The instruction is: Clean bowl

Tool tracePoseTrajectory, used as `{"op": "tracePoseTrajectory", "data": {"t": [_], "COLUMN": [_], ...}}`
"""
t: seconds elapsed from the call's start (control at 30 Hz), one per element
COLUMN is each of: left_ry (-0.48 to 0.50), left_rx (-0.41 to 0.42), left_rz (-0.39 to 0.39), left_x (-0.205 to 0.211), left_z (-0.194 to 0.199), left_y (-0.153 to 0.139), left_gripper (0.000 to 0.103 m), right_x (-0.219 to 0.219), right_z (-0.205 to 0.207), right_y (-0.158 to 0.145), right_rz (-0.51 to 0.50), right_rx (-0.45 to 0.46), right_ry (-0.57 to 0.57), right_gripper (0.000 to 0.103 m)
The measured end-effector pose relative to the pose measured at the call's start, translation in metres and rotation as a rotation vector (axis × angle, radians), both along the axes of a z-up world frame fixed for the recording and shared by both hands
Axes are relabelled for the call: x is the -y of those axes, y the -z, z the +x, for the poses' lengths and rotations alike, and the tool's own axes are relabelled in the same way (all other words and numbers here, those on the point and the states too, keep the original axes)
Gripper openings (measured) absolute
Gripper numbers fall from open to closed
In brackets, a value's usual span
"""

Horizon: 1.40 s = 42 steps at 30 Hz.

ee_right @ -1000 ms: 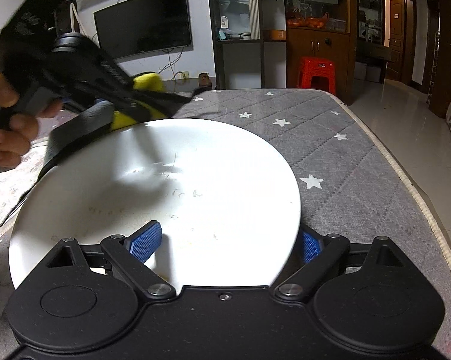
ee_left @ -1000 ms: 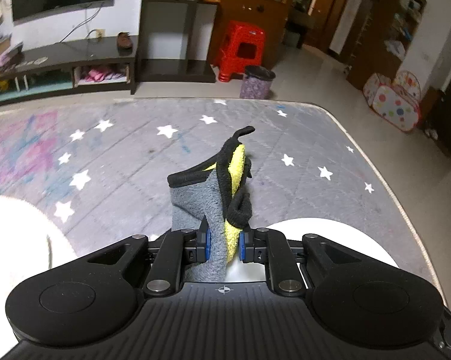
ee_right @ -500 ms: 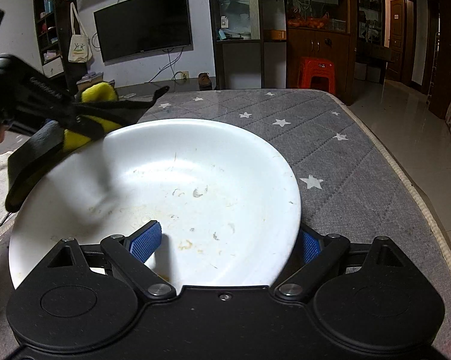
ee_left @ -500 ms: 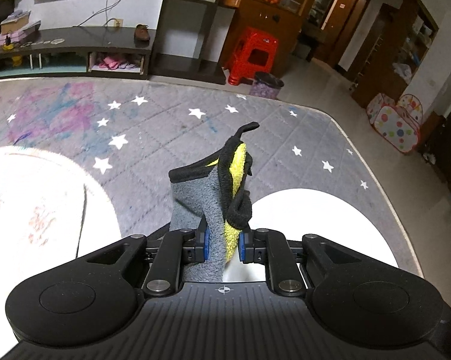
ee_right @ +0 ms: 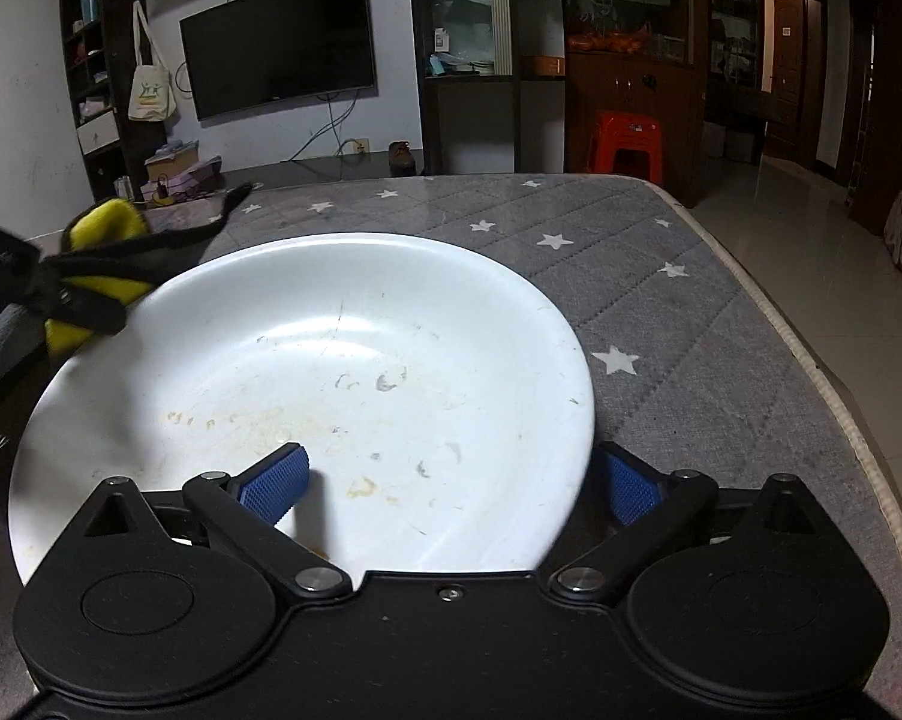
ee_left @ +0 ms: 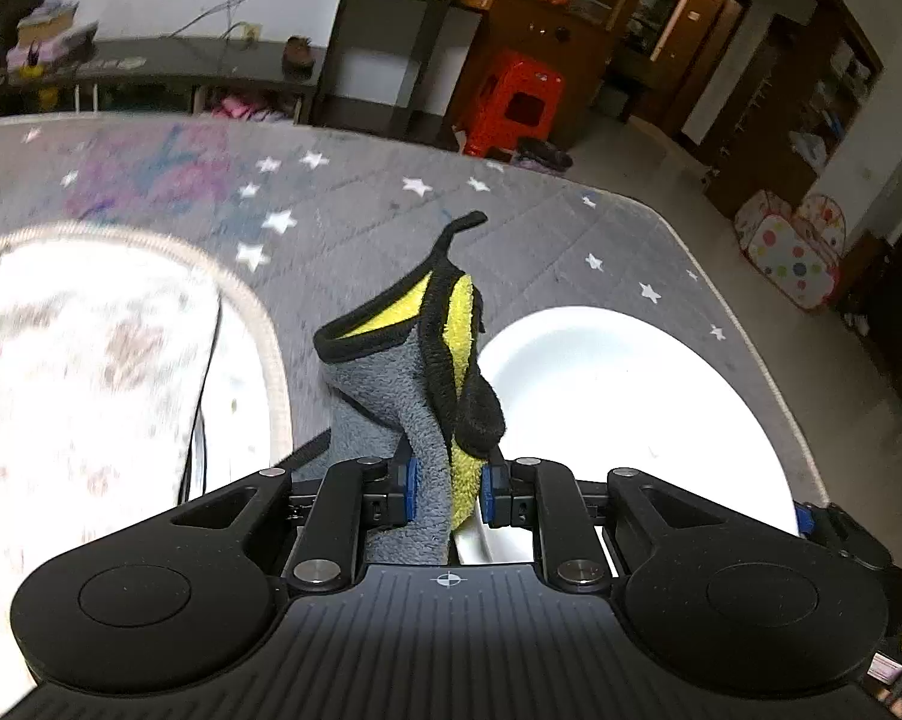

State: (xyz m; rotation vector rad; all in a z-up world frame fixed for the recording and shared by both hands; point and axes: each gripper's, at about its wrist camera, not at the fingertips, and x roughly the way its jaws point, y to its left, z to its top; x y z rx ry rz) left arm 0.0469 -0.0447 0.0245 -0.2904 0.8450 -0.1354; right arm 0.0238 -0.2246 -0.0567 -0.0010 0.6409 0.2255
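Observation:
A wide white bowl [ee_right: 343, 360] with dried food smears rests on the grey star-print mat [ee_right: 691, 312]. My right gripper [ee_right: 451, 480] straddles its near rim, one blue pad inside the bowl and the other outside it. Its jaws are opening, and the outer pad stands clear of the rim. My left gripper [ee_left: 448, 486] is shut on a grey and yellow cloth [ee_left: 427, 372] with black edging, which sticks up from the pads. In the left wrist view the bowl [ee_left: 619, 396] lies right of the cloth. In the right wrist view the cloth [ee_right: 103, 264] hovers at the bowl's left rim.
A white patterned towel [ee_left: 91, 360] with a beige border lies on the mat left of the bowl. The mat's right edge [ee_right: 811, 360] drops to a tiled floor. Beyond the far edge are a low TV shelf [ee_left: 169, 60] and a red stool [ee_left: 517, 102].
My left gripper carried the cloth leftward, off the bowl's inside to its left rim. The right jaws spread wider around the rim; that hand stayed put.

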Motion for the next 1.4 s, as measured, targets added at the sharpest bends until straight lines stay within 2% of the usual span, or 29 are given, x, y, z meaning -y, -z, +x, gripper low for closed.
{"op": "tracePoseTrajectory", "data": {"t": [0.3,0.6,0.9,1.1,1.27,1.4], "left_ry": [0.005,0.061,0.088,0.147,0.228,0.260], "left_rx": [-0.015,-0.017,-0.038,-0.054,0.001,0.068], "left_rz": [-0.026,-0.040,-0.061,-0.098,-0.123,-0.140], "left_x": [0.002,0.011,0.012,0.019,0.032,0.043], "left_z": [-0.033,-0.064,-0.081,-0.097,-0.104,-0.091], "left_y": [0.000,0.001,0.007,0.006,-0.018,-0.040], "left_gripper": [0.018,0.019,0.013,0.012,0.012,0.012], "right_x": [0.007,0.012,0.026,0.040,0.042,0.042], "right_z": [-0.001,-0.011,-0.029,-0.034,-0.036,-0.035], "right_y": [0.000,-0.003,-0.005,-0.004,-0.004,-0.004], "right_rz": [0.027,0.038,0.013,0.028,0.034,0.028], "right_rx": [0.011,0.054,0.082,0.080,0.107,0.108], "right_ry": [0.052,0.072,0.082,0.122,0.133,0.141], "right_gripper": [0.101,0.101,0.101,0.101,0.101,0.101]}}
